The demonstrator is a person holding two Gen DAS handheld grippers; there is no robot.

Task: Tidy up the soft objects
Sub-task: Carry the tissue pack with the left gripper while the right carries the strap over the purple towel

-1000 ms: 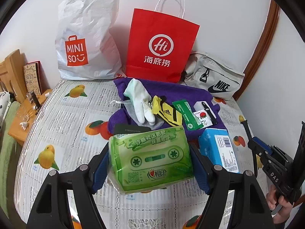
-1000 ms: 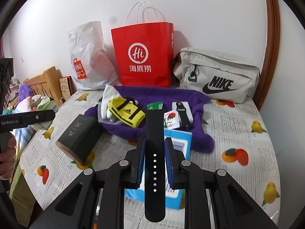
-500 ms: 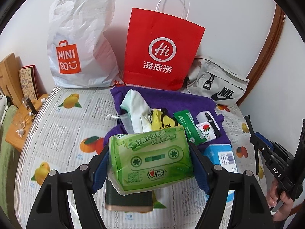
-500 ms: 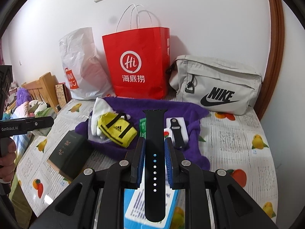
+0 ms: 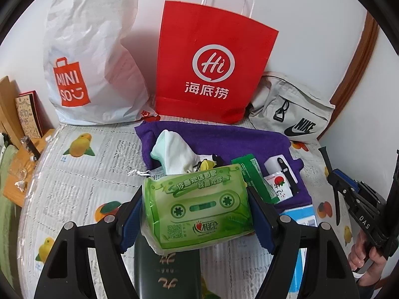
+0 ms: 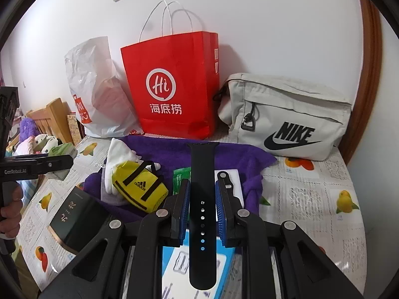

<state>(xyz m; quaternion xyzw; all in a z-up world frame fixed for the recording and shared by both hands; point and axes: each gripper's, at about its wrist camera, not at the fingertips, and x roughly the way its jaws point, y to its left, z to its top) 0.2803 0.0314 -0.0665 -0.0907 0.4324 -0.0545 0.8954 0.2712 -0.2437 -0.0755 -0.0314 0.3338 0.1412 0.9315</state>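
My left gripper (image 5: 197, 211) is shut on a green tissue pack (image 5: 197, 209), held above the table in front of a purple towel (image 5: 224, 137). My right gripper (image 6: 202, 199) is shut on a black watch strap (image 6: 202, 199) that sticks up and down between the pads. On the towel lie a white glove (image 5: 174, 154), a yellow mini duffel bag (image 6: 139, 186), a green sachet (image 5: 259, 177) and a second strap piece on a white card (image 5: 281, 172). Against the wall stand a white plastic bag (image 5: 92, 57), a red paper bag (image 5: 212, 62) and a grey pouch (image 6: 286, 117).
A dark green box (image 6: 74, 219) lies left of the towel and a blue-and-white box (image 6: 174, 266) sits under the right gripper. The fruit-print tablecloth (image 5: 74, 186) covers the table. A wooden bedhead and plush toys (image 6: 37, 137) are at the left; a hand (image 5: 366, 256) holds the right gripper.
Both grippers have moved forward toward the bags at the wall, which now look larger. The tissue pack and the strap stay gripped as before.
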